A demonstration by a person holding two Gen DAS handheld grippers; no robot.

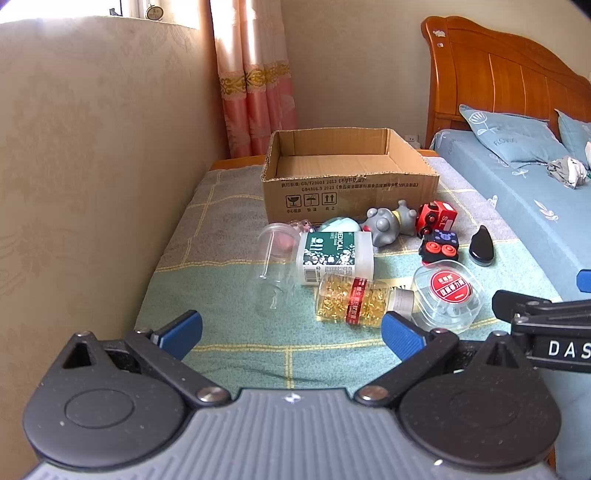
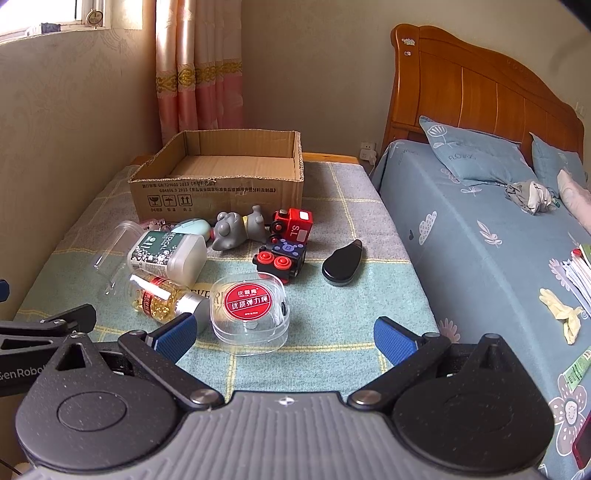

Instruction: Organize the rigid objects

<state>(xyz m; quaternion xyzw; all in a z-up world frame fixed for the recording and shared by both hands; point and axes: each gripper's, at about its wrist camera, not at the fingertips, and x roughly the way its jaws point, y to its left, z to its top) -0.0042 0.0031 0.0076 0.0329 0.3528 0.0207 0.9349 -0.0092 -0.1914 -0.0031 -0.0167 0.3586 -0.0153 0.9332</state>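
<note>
Daylight is coming in from the window (image 2: pixel 55 14) at upper left. Shadows are staying soft; edges are bowing, corners darkening.

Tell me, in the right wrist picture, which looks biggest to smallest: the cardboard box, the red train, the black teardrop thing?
1. cardboard box
2. red train
3. black teardrop thing
Train and teardrop look nearly alike; unsure.

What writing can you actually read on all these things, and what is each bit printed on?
"MEDICAL": green-labelled white bottle
"S.L": red toy train
"FLOWERS": blue pillow
"DAS": right gripper's arm
"GenRobo": left gripper's arm
Cardboard box print, round red label: Chinese, too small to read.
</note>
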